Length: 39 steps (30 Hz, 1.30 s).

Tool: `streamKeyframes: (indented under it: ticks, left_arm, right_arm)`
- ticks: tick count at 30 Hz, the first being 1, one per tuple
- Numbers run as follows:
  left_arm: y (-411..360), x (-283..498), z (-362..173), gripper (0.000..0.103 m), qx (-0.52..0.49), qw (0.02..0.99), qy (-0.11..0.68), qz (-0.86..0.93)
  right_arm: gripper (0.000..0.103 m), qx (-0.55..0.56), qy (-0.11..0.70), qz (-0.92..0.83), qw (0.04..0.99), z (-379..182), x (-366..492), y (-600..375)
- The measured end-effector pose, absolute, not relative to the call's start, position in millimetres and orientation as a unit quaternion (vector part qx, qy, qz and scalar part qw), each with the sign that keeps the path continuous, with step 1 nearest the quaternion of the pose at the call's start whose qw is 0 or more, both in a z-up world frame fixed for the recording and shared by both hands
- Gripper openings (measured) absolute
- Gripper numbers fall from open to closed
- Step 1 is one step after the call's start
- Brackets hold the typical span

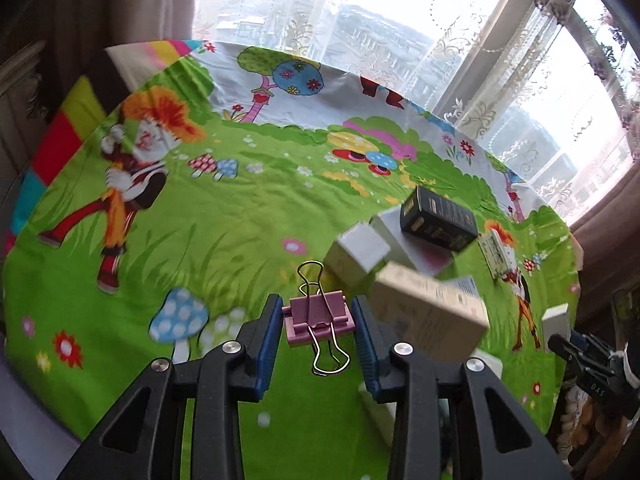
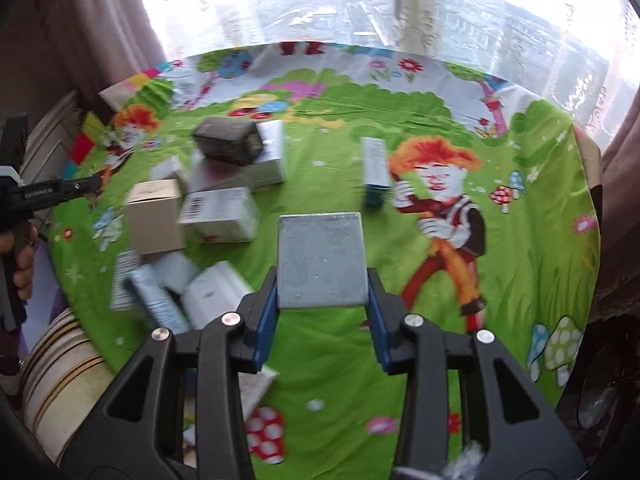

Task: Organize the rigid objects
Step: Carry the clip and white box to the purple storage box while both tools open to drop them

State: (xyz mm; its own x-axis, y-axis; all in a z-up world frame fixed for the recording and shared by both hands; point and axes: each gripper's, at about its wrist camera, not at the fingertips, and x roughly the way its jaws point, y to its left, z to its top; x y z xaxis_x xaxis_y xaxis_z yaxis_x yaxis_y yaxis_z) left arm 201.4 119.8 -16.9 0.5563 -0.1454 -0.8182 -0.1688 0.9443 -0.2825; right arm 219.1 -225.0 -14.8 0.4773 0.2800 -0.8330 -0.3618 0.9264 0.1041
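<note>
The left claw (image 1: 318, 326) pinches a pink binder clip (image 1: 318, 318) between its blue pads, gripping the clip body from both sides, with the wire handles sticking out fore and aft. The right claw (image 2: 323, 300) is pressed against the two sides of a grey square box (image 2: 323, 261), which stands out ahead of the fingertips above the cartoon-printed cloth (image 2: 400, 128) covering the tabletop.

The rest of the rigid things lie in a loose heap: in the right wrist view, at about 10 o'clock from the grey box, a black box (image 2: 229, 141) rests on top of white cartons (image 2: 219, 214), with a tan carton (image 2: 154, 218) beside them. A blue-and-white box (image 2: 376, 170) stands apart at 12 o'clock.

The risks seem plain. The clip is held only by its narrow body, so a twist could let it pivot or slide out. The grey box is clamped near its rear end only, so a quick swing could lever it loose. The heap is unstable; the black box sits tilted, and setting anything against it carelessly would likely knock it off. In the left wrist view a tan carton (image 1: 430, 314) lies just beside the claw at 3 o'clock and could be bumped. The frames are blurred, so exact contacts are uncertain.
</note>
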Motion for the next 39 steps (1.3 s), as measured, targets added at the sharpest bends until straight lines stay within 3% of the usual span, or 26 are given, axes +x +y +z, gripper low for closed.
streamKeyframes:
  ticks: [7,21,34,37,39]
  left_arm:
    - [147.4,108.4,-18.7,0.036,-0.179,0.87,0.458,0.027]
    - [288.5,-37.0,-24.5,0.037,-0.257,0.854,0.421,0.164]
    - [336.2,-83.9,-33.4,0.037,-0.293,0.839,0.402,0.221]
    - [338.2,-84.7,-37.5,0.04,-0.291,0.834,0.409,0.229]
    - [339.8,-84.5,-39.8,0.051,-0.291,0.831,0.412,0.234]
  right_arm:
    - [0.044,-0.056,0.478,0.252,0.839,2.9,171.1,-150.6]
    - [0.045,-0.106,0.505,0.405,0.755,2.5,75.2,34.9]
    - [0.045,-0.203,0.489,0.495,0.689,-21.6,-3.1,183.4]
    - [0.047,-0.221,0.486,0.506,0.677,-28.8,-14.4,201.1]
    - [0.056,-0.232,0.482,0.51,0.674,-31.8,-20.6,208.5]
